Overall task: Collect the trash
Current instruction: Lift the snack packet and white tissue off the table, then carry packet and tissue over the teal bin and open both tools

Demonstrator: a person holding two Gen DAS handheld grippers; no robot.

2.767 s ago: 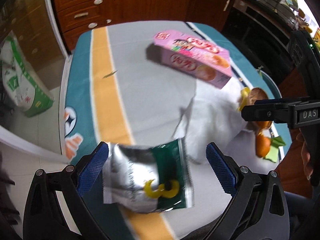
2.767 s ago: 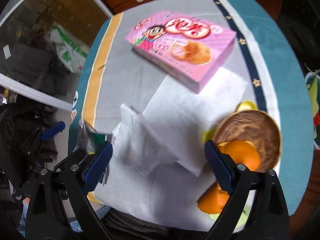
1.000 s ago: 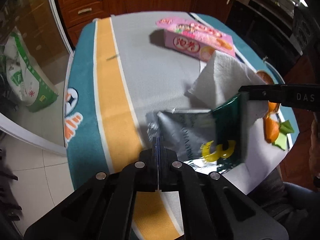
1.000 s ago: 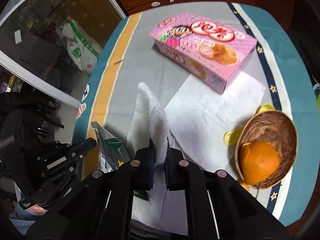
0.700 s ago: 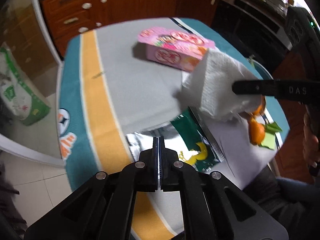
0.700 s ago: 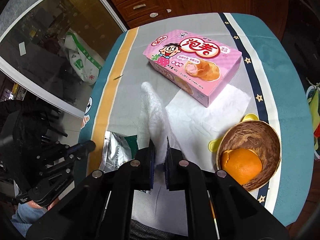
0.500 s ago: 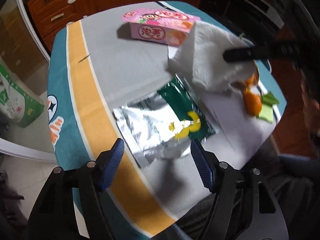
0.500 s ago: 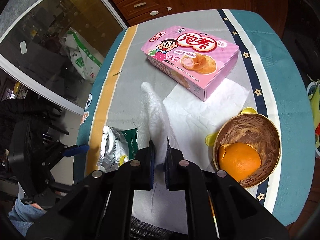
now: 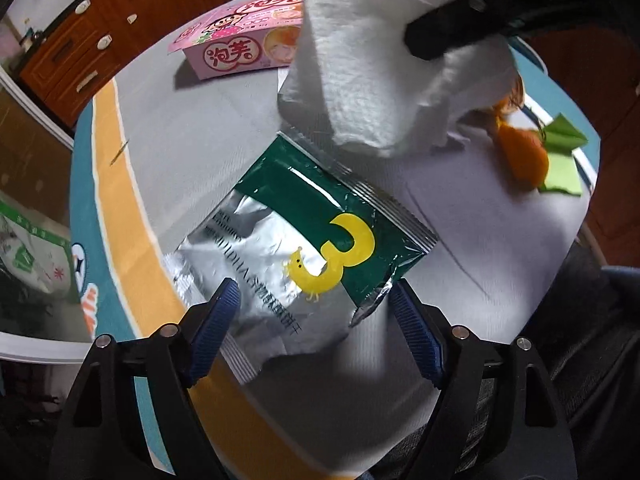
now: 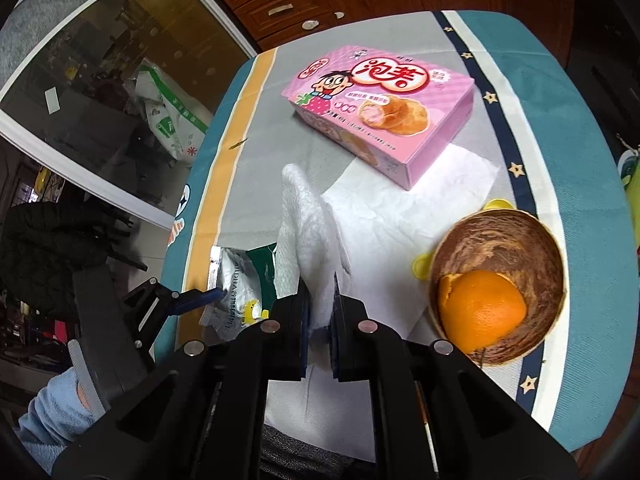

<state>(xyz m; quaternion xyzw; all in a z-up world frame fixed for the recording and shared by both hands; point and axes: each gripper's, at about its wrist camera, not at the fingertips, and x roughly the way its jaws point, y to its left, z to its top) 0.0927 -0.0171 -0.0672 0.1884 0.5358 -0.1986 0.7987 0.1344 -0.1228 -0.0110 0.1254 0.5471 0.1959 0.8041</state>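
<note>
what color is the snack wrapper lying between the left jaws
Silver foil with a dark green end and a yellow 3, clearest in the left wrist view: snack wrapper.

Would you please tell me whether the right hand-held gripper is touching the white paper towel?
Touching. The right wrist view shows the right hand-held gripper shut on the white paper towel, which is pinched between its fingers.
</note>
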